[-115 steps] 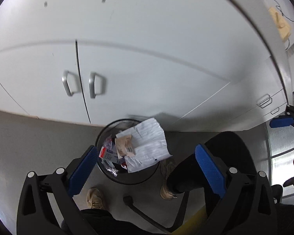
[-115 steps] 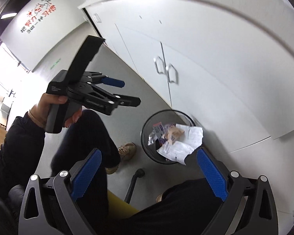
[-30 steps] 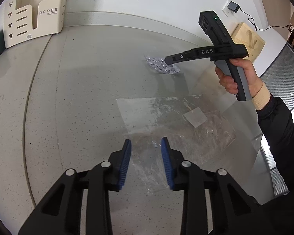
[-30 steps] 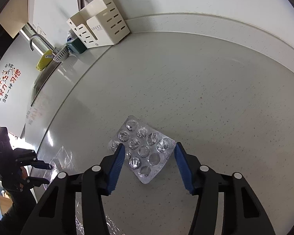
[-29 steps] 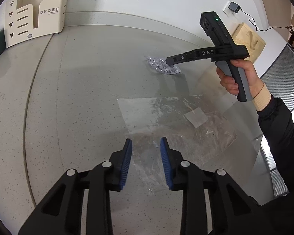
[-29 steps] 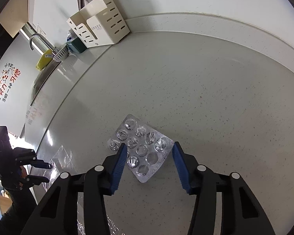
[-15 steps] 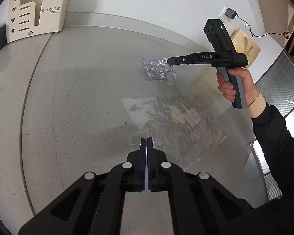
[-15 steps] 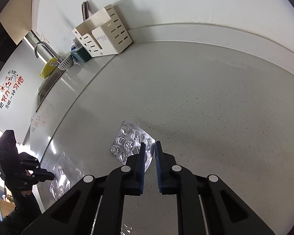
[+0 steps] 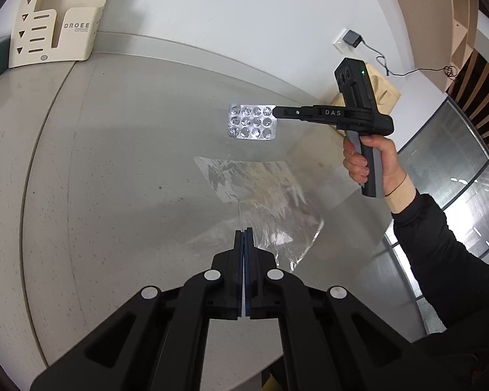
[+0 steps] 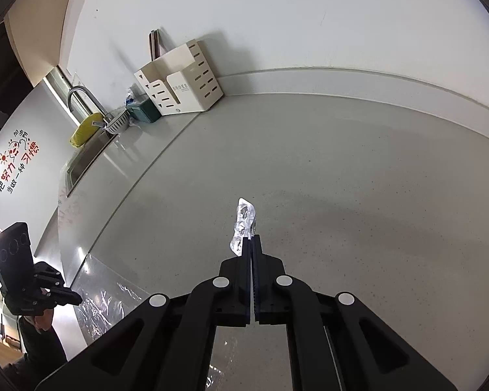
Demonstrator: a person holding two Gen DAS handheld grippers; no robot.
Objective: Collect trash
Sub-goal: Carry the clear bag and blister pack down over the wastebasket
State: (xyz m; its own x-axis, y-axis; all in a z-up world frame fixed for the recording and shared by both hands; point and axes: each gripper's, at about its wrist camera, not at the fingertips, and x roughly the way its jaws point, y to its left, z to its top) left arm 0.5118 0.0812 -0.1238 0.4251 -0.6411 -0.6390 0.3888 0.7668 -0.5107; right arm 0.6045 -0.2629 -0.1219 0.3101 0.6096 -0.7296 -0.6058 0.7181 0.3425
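Observation:
My left gripper (image 9: pixel 244 233) is shut on a clear plastic wrapper (image 9: pixel 264 195) and holds it up off the grey countertop (image 9: pixel 114 163); the wrapper hangs crumpled from the fingertips. My right gripper (image 10: pixel 251 239) is shut on a silver pill blister pack (image 10: pixel 244 224), seen edge-on above the counter. In the left wrist view the right gripper (image 9: pixel 275 111) holds the blister pack (image 9: pixel 251 125) by its corner in the air. In the right wrist view the left gripper (image 10: pixel 76 299) holds the wrapper (image 10: pixel 104 306) at the lower left.
A cream holder marked DROEE (image 9: pixel 57 39) stands against the back wall, also in the right wrist view (image 10: pixel 179 93). A sink with tap (image 10: pixel 84 97) and a yellow sponge (image 10: pixel 83 133) lies far left. A charger (image 9: pixel 351 37) is plugged into the wall.
Both grippers shut, the left on the wrapper and the right on the blister pack, and both lifted their items off the counter. Earlier both were over the trash bin on the floor.

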